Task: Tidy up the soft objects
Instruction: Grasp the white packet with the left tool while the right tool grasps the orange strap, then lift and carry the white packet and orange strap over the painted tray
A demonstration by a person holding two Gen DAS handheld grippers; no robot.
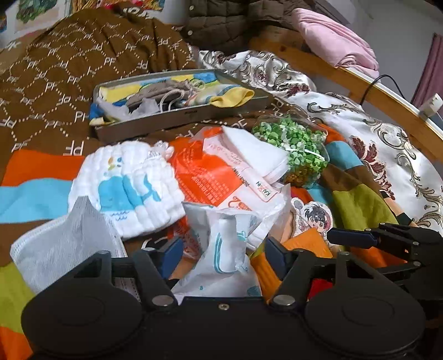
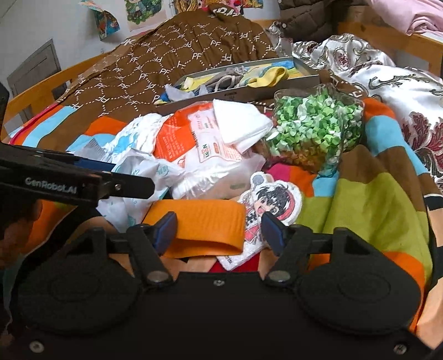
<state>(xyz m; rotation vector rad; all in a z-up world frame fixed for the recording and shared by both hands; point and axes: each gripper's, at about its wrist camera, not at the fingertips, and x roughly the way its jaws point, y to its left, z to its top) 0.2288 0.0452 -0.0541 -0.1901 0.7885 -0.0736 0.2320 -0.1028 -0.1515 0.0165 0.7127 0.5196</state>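
Note:
Soft items lie piled on a bed. My left gripper [image 1: 224,257] is open, its fingers either side of a crinkled white-and-blue plastic packet [image 1: 227,249]. A white whale-print cloth [image 1: 130,191], a grey mesh mask [image 1: 63,246] and an orange-and-white tissue pack [image 1: 218,177] lie beyond it. My right gripper [image 2: 218,232] is open around an orange foam piece [image 2: 199,224], beside a cartoon-boy plush [image 2: 271,199]. A bag of green pieces [image 2: 313,135] sits further back. A grey metal tray [image 1: 177,121] holds socks and cloths; it also shows in the right wrist view [image 2: 241,91].
A brown PF-patterned blanket [image 1: 69,74] covers the far left. A silver floral quilt [image 1: 373,144] lies right, by the wooden bed rail [image 1: 387,97]. A pink cloth [image 1: 337,41] and a dark jacket [image 1: 221,25] sit at the back. The left gripper [image 2: 83,182] crosses the right view.

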